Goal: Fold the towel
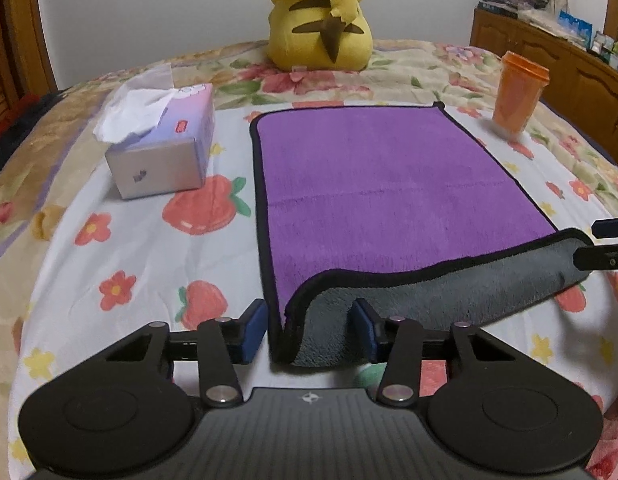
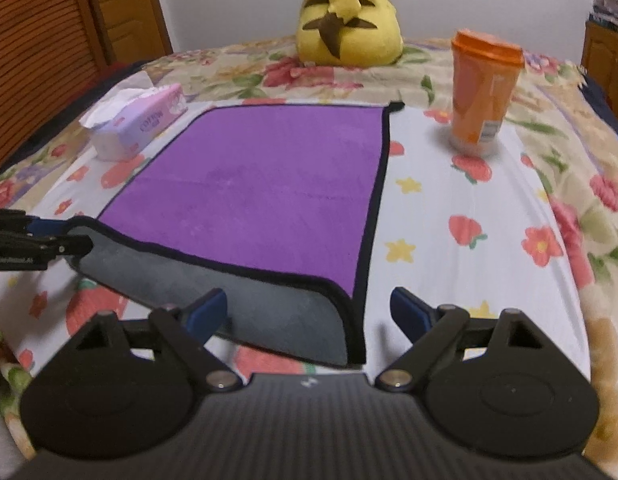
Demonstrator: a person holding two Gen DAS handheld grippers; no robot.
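A tissue box (image 1: 161, 148) sat at the left of the bed (image 1: 121, 264), the purple towel (image 1: 373, 184) lay flat in the middle, and an orange cup (image 1: 517, 92) stood at the right. The first fold looked barely begun: the near hem was curled up, grey underside showing. The left gripper (image 1: 309, 330) straddled its near corner, jaws wide and clamping nothing. The right gripper (image 2: 309, 314) likewise gaped around its corner. Next, I judged, both must close, then carry the hem toward the far edge.

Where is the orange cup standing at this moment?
The orange cup stands upright on the flowered bedspread, to the right of the purple towel near its far right corner, apart from it; the yellow plush toy sits behind.
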